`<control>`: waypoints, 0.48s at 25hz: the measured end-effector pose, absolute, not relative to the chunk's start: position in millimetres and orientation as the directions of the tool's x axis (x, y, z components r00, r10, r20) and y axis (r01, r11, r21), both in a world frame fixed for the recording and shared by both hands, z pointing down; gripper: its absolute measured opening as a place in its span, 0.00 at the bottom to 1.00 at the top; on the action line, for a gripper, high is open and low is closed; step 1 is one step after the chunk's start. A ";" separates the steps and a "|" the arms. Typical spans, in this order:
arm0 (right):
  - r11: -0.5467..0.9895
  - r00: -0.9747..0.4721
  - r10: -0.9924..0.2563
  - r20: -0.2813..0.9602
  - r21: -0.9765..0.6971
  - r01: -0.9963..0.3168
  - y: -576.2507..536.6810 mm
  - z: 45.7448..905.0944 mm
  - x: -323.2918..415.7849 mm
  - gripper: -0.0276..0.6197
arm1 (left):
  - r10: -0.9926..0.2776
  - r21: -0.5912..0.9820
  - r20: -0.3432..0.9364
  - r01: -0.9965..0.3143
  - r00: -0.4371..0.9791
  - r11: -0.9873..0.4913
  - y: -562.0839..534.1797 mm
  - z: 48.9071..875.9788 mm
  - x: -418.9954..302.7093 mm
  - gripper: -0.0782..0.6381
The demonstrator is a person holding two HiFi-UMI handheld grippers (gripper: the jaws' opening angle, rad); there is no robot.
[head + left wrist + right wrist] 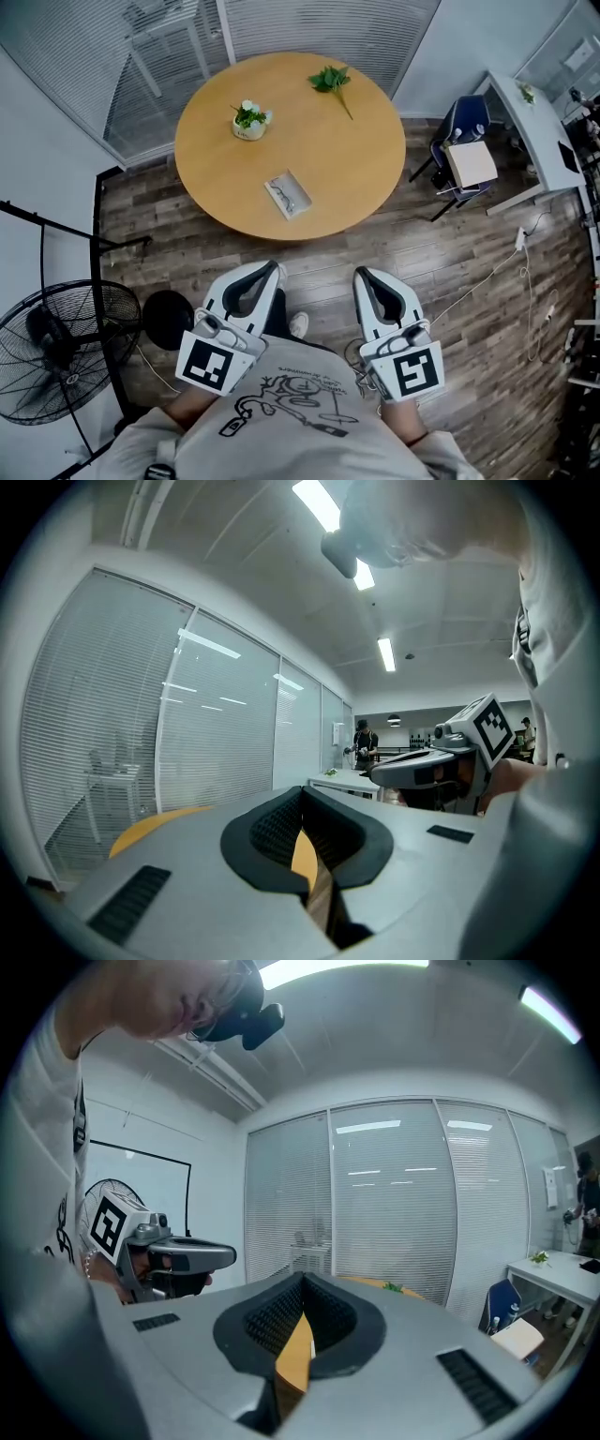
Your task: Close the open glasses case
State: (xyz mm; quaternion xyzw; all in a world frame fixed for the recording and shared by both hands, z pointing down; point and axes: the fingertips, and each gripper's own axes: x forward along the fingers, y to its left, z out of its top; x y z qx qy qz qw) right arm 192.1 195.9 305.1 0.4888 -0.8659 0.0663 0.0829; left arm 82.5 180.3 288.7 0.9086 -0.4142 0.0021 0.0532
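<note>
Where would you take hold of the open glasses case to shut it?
Probably a long rim of the glasses case, from above on the near side: it lies flat, open upward, angled, near the front edge of the table. Which side hinges is unclear.
</note>
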 end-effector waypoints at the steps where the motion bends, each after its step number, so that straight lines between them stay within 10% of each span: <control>1: 0.513 -0.508 -0.836 0.206 -0.031 -0.858 192.6 302.8 190.1 0.05 | -0.753 0.094 0.046 -0.753 0.657 -0.651 178.0 288.1 81.4 0.14; 12: 0.532 -0.526 -0.830 0.185 -0.018 -0.846 154.7 292.5 169.5 0.05 | -0.756 0.096 0.021 -0.754 0.654 -0.650 143.2 283.6 67.8 0.14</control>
